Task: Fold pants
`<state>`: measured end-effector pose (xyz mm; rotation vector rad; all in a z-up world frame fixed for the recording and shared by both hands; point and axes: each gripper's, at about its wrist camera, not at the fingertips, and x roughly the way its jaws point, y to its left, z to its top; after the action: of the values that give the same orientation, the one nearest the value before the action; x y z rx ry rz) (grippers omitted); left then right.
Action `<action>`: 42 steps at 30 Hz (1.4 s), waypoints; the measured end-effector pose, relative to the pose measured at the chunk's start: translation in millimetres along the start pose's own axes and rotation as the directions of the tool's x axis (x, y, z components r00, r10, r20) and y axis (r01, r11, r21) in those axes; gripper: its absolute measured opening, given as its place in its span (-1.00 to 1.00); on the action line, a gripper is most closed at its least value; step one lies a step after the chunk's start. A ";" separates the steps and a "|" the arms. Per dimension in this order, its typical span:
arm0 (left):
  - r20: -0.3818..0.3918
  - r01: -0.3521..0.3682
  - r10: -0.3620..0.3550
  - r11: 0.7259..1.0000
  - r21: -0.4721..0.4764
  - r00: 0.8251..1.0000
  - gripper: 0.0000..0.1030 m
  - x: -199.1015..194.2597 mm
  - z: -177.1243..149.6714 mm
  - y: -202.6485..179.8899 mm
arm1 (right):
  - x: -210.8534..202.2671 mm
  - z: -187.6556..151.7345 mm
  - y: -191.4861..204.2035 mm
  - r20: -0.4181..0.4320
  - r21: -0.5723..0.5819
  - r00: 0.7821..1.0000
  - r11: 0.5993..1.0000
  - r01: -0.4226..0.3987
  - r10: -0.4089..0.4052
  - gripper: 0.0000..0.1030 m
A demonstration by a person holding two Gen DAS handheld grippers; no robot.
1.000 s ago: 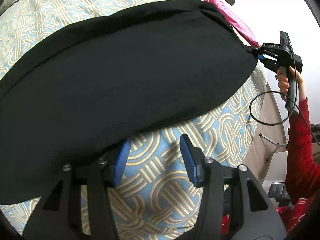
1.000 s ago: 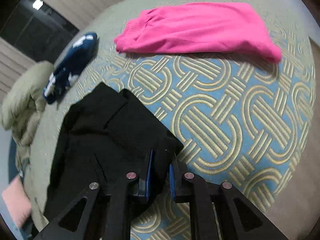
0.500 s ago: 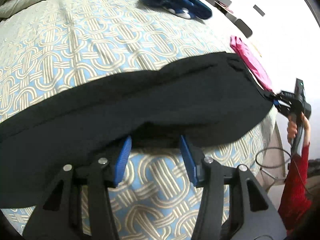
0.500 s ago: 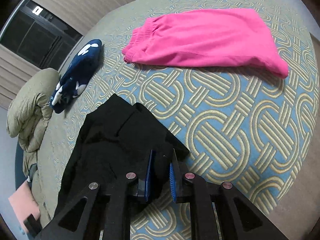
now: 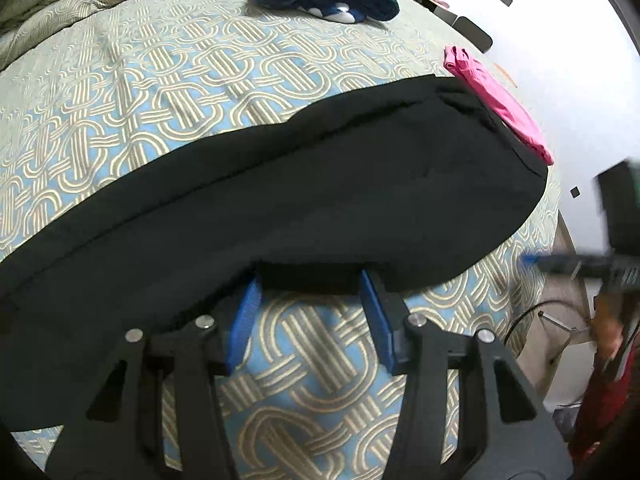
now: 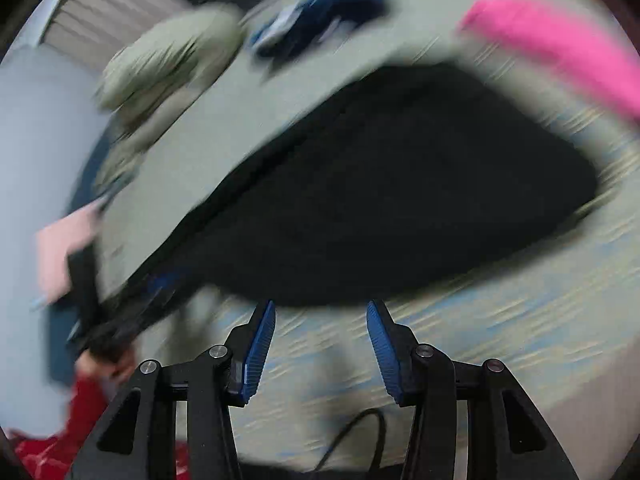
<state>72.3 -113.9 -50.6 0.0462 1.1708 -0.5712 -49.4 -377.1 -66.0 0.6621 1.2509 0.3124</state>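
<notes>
Now that the right tool (image 6: 321,354) has just spread its jaws, nothing lies between them; it has let go of the black pants (image 5: 320,200), whose fold lies along the bed's (image 5: 160,92) near edge; the left tool (image 5: 308,320) stands spread, empty, at the hem.

Right hand-held gripper (image 6: 320,350) newly open, off the black pants (image 6: 400,184).

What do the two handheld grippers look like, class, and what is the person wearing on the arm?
Both the left gripper and the right gripper have black, angular plastic finger frames with silver round bolts and ribbed bright-blue pads. A thin black cable loops below the right one. The person's sleeve is red knit.
</notes>
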 end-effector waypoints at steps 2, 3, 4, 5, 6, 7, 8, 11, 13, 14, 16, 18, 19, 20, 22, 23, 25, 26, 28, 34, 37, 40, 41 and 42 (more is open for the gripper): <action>0.004 0.004 -0.004 1.000 0.005 1.000 0.01 -2.2 -1.8 -0.9 | 26.6 -0.6 -4.4 -0.017 0.076 0.996 0.993 -0.087 0.088 -0.06; 0.007 0.007 -0.007 1.000 0.010 1.000 0.02 -3.7 -3.1 -1.3 | 36.8 2.7 -8.0 -0.001 0.109 0.993 0.988 -0.113 0.114 -0.05; 0.009 0.007 -0.007 1.000 0.014 1.000 0.02 -5.8 -4.9 -1.0 | 44.6 7.9 -11.5 0.011 0.135 0.994 0.984 -0.112 0.111 -0.03; 0.011 0.006 -0.006 1.000 0.016 1.000 0.02 -6.8 -6.2 -0.8 | 52.4 14.2 -16.4 0.028 0.170 0.994 0.980 -0.108 0.105 -0.03; 0.013 0.008 -0.008 1.000 0.017 1.000 0.02 -9.1 -9.3 -0.2 | 56.4 19.5 -19.7 0.057 0.197 0.989 0.970 -0.144 0.135 -0.03; 0.014 0.009 -0.009 1.000 0.017 1.000 0.02 -10.5 -11.5 -0.1 | 57.3 23.0 -22.0 0.086 0.217 0.983 0.960 -0.179 0.163 -0.11; 0.013 0.012 -0.012 1.000 0.017 1.000 0.01 -11.9 -14.0 -0.9 | 56.1 26.3 -21.1 0.103 0.226 0.981 0.957 -0.183 0.164 -0.35; -0.001 0.081 -0.081 0.995 0.059 0.997 0.02 -17.8 -25.2 -9.7 | 36.8 34.1 -9.7 0.113 0.218 0.978 0.956 -0.195 0.174 -0.92; -0.033 0.144 -0.141 0.981 0.132 0.989 0.02 -19.1 -35.4 -25.9 | 15.1 39.8 -2.8 0.132 0.208 0.971 0.953 -0.222 0.198 -0.93; -0.053 0.174 -0.168 0.970 0.167 0.984 0.02 -18.0 -40.2 -35.9 | 6.8 41.6 -0.1 0.133 0.206 0.970 0.951 -0.229 0.205 -0.93; -0.078 0.202 -0.190 0.955 0.216 0.979 0.02 -13.5 -45.3 -52.9 | -6.0 48.2 4.7 0.132 0.208 0.968 0.949 -0.238 0.214 -0.92; -0.079 0.187 -0.172 0.948 0.258 0.982 0.02 -6.7 -45.1 -68.6 | -9.1 51.0 8.3 0.123 0.210 0.972 0.952 -0.222 0.199 -0.92; -0.077 0.182 -0.167 0.946 0.267 0.983 0.02 -3.7 -43.5 -73.3 | -7.3 51.6 8.9 0.118 0.213 0.975 0.954 -0.211 0.189 -0.92; -0.074 0.181 -0.167 0.945 0.271 0.983 0.02 -1.7 -42.0 -76.3 | -6.1 52.7 9.5 0.113 0.218 0.977 0.955 -0.202 0.181 -0.92; -0.042 0.159 -0.153 0.953 0.256 0.987 0.02 0.3 -33.6 -77.0 | -3.7 53.1 12.8 0.111 0.218 0.980 0.958 -0.189 0.168 -0.91; -0.026 0.152 -0.151 0.958 0.243 0.988 0.02 -0.4 -29.4 -74.6 | -3.2 53.9 14.4 0.110 0.218 0.980 0.959 -0.184 0.163 -0.91; -0.001 0.153 -0.155 0.970 0.190 0.988 0.02 -5.0 -18.1 -66.8 | -0.9 54.1 16.6 0.107 0.221 0.981 0.958 -0.182 0.161 -0.91; 0.014 0.169 -0.173 0.972 0.166 0.985 0.02 -9.6 -13.8 -63.1 | 0.5 55.3 16.7 0.104 0.226 0.981 0.957 -0.183 0.163 -0.90; 0.042 0.183 -0.192 0.969 0.165 0.980 0.02 -17.4 -9.2 -62.4 | 3.1 56.9 17.0 0.100 0.228 0.982 0.957 -0.181 0.162 -0.89; 0.059 0.123 -0.142 0.960 0.251 0.988 0.02 -9.5 2.2 -76.8 | 5.1 54.6 21.1 0.079 0.223 0.986 0.961 -0.163 0.149 -0.86; 0.025 0.121 -0.133 0.949 0.290 0.991 0.02 9.3 8.9 -88.6 | 7.3 53.4 21.2 0.063 0.224 0.988 0.962 -0.155 0.144 -0.83; 0.041 0.058 -0.075 0.946 0.320 0.996 0.02 25.6 14.8 -100.8 | 8.2 49.0 22.0 0.046 0.214 0.992 0.969 -0.122 0.114 -0.74; 0.051 0.040 -0.059 0.948 0.316 0.997 -0.08 30.0 17.4 -102.8 | 6.9 47.0 20.8 0.043 0.206 0.995 0.973 -0.101 0.094 -0.72; 0.055 0.042 -0.062 0.951 0.307 0.997 -0.48 32.6 20.4 -103.7 | 5.1 45.0 19.8 0.041 0.197 0.997 0.977 -0.076 0.070 -0.65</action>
<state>52.1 -222.5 -44.4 0.2606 1.0150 -0.7920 -2.8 -372.0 -50.4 0.8826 1.2372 0.2379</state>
